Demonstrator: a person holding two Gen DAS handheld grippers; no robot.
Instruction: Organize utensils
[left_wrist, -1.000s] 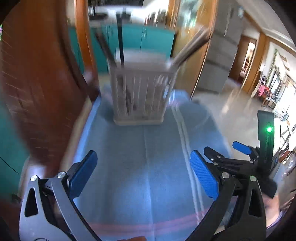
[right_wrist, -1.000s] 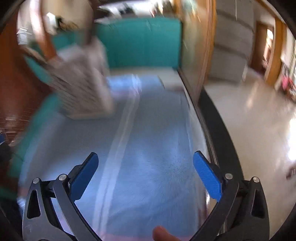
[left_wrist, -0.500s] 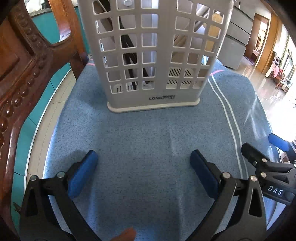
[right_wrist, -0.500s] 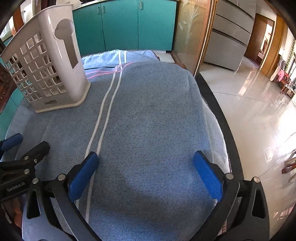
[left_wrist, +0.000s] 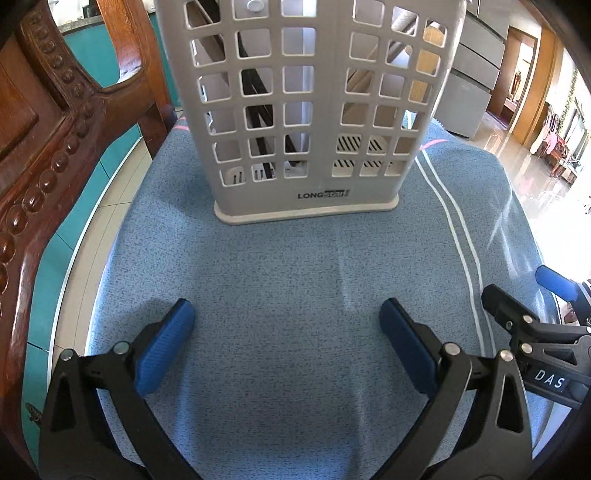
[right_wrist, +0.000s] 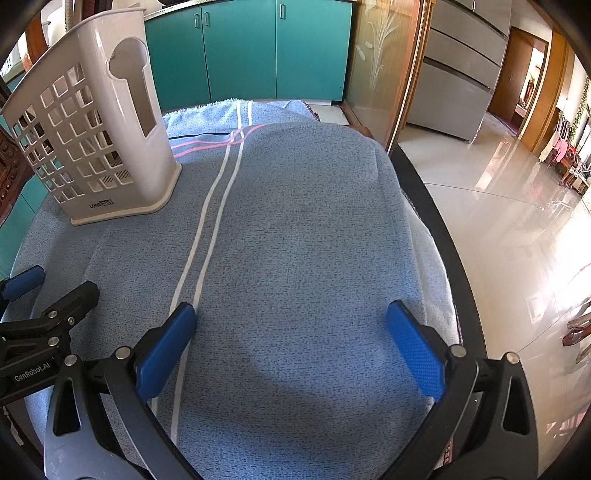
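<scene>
Basket (left_wrist: 306, 110) upright on blue cloth (left_wrist: 295, 277), straight ahead of left claw (left_wrist: 286, 325), nearer than right claw (right_wrist: 291, 321) (utensils already inside); both claws wide open, empty.

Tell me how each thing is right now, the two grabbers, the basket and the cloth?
left gripper: open, holding nothing.
right gripper: open, holding nothing.
utensil basket: upright on the cloth, long utensils standing inside.
blue cloth: spread flat over the table, nothing loose lying on it.
cabinet doors: shut.
</scene>
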